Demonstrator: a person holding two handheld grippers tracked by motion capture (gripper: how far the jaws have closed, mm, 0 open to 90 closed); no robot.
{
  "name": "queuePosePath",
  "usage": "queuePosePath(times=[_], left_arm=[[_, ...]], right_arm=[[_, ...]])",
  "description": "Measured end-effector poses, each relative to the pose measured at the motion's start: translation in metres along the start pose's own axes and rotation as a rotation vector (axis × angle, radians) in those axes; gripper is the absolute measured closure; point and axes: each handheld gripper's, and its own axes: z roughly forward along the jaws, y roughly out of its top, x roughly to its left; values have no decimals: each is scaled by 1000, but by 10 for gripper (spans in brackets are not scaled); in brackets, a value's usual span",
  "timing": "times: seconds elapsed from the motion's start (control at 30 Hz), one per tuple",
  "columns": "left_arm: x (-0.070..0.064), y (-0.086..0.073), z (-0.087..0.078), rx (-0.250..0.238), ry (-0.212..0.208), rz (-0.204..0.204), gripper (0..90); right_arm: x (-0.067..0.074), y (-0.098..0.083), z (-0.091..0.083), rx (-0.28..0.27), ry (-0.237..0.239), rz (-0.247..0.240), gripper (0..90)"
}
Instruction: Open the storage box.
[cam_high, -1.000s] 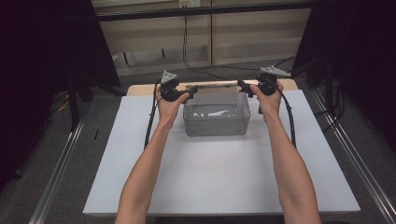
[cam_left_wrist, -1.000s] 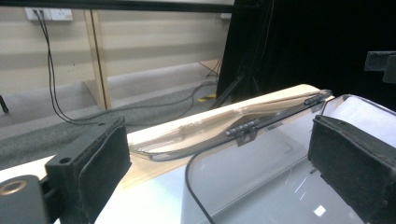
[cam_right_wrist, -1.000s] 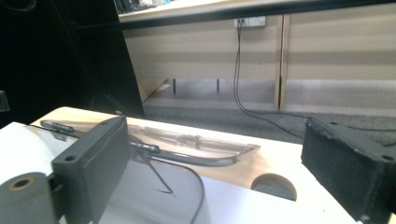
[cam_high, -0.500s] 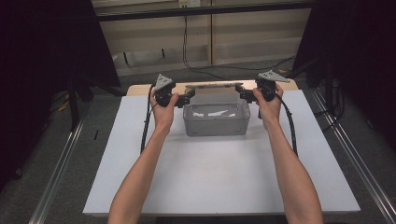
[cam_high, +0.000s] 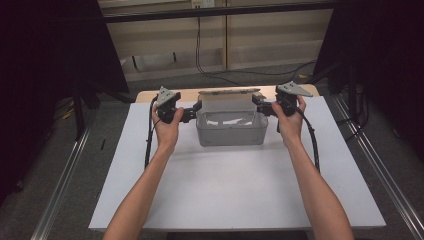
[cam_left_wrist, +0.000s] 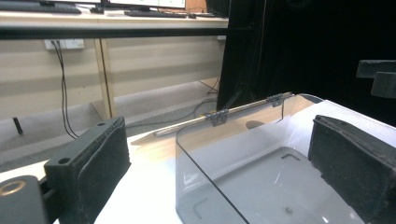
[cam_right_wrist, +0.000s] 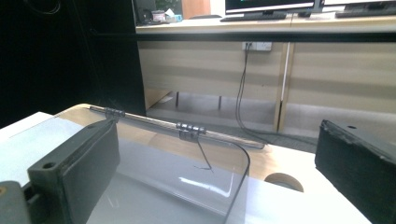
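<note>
Two hand-held grippers flank the clear plastic box (cam_high: 230, 127) at the far middle of the white counter (cam_high: 235, 190); wide bare room lies on your near side, while the far edge runs close behind the box. The box is transparent, lid swung back on its hinges (cam_left_wrist: 217, 115). Your left hand-held gripper (cam_high: 197, 111) has jaws apart around the box's left wall, with a gap showing at each pad. Your right hand-held gripper (cam_high: 256, 104) has just been opening; the right wall stands between its jaws, unpressed.
</note>
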Motion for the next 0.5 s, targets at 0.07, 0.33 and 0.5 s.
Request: queuePosePath(times=[0.07,0.33,0.5], left_arm=[[-2,2,-5,-19,1,-3,50],[-8,-7,-23,-37,-4,18,50],[-9,-10,-34,-50,6,17,50]], right_arm=[[0,0,-4,-2,-1,2,0],[2,3,-24,-27,-24,-29,0],[6,0,-36,-27,-34,-53,1]])
